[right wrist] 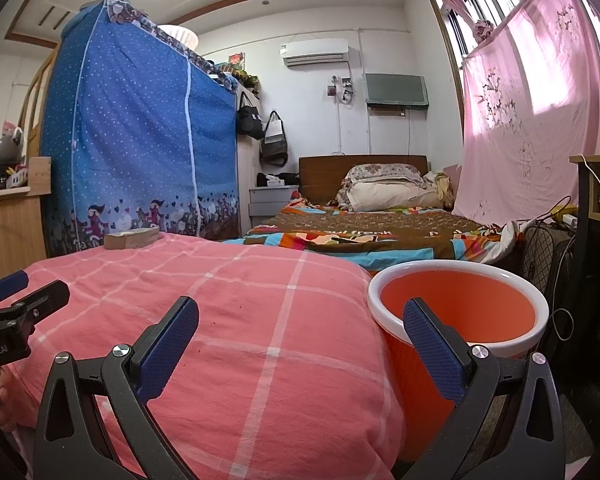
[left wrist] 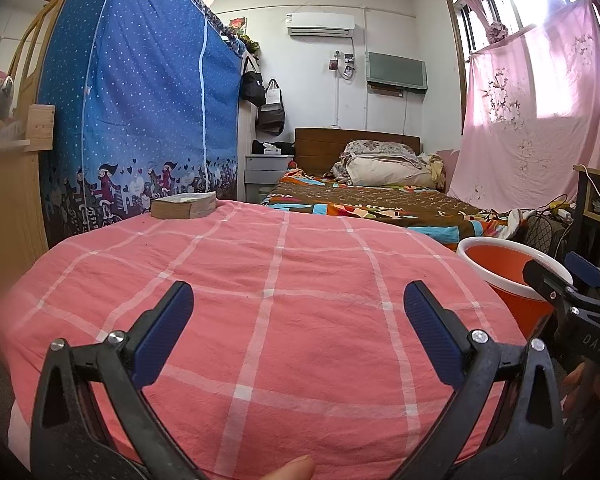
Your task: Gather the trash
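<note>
An orange bin with a white rim (right wrist: 460, 308) stands on the floor right of a pink checked bedcover (right wrist: 240, 320); it also shows in the left wrist view (left wrist: 508, 272). A brown paper block (left wrist: 184, 205) lies at the cover's far left edge, also in the right wrist view (right wrist: 132, 237). My left gripper (left wrist: 298, 308) is open and empty above the cover. My right gripper (right wrist: 300, 320) is open and empty, its right finger in front of the bin. Each gripper shows at the other view's edge. No loose trash shows on the cover.
A blue dotted fabric wardrobe (left wrist: 140, 100) stands at back left. A second bed (left wrist: 360, 200) with a patterned blanket lies behind. A pink curtain (left wrist: 540, 120), a fan (right wrist: 540, 248) with cables and a desk (right wrist: 596, 192) are on the right.
</note>
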A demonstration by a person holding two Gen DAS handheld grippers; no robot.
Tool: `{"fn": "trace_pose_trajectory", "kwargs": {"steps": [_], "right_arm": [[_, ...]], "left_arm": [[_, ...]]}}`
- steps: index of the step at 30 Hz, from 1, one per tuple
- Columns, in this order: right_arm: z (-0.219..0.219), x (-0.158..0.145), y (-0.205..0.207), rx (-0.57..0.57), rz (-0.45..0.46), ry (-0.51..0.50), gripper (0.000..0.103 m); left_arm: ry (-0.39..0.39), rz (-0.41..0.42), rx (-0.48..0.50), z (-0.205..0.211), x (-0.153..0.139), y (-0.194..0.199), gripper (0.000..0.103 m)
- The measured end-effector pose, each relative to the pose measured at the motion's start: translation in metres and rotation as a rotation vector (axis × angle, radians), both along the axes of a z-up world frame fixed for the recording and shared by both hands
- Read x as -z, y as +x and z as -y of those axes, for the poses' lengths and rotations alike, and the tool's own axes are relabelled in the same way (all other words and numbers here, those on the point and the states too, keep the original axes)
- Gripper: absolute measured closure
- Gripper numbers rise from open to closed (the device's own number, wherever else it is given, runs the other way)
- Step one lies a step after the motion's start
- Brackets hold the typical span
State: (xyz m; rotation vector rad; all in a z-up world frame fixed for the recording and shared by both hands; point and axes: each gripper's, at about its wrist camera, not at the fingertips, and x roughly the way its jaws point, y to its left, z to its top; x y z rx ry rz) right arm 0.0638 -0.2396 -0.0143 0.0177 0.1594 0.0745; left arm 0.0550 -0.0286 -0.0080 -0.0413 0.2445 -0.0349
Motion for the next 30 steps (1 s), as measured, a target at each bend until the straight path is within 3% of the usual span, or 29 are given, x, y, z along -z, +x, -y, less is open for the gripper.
{"fn": "trace_pose_trajectory", "kwargs": {"steps": [30], "right_arm": [[-0.0007, -0.0011, 0.0016, 0.0, -0.006, 0.001, 0.0]], "left_arm": [[-0.005, -0.001, -0.004, 0.0, 0.0014, -0.0002, 0.0]]}}
